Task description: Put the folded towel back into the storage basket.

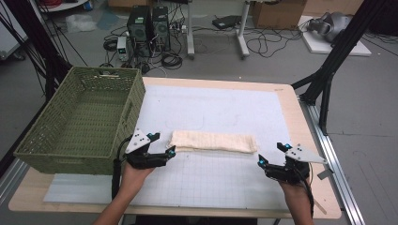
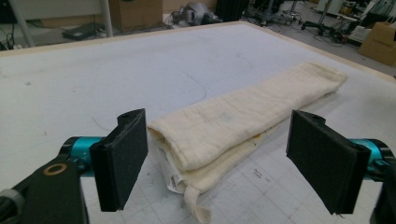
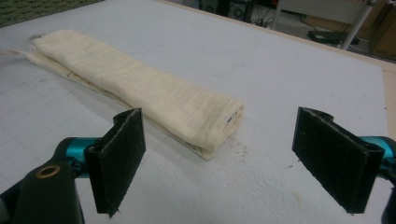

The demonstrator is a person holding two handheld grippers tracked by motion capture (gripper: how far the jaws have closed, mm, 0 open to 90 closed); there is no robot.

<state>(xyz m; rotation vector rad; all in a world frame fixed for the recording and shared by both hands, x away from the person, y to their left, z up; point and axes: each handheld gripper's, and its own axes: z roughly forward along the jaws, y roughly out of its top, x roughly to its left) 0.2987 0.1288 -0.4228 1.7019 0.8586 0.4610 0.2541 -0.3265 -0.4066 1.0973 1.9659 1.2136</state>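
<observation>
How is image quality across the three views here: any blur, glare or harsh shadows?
High view: even lighting, soft focus, no glare on the mat. Left gripper view: folded towel sharp, weave visible, background soft. Right gripper view: towel end clear, faint shadow beneath it; right tongs slightly soft up close.

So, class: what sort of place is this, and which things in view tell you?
Probably a robotics lab or recording workshop: two black computer towers stand on the floor among loose cables, black metal rig struts flank the table, and a white gridded mat covers the wooden worktable.
</observation>
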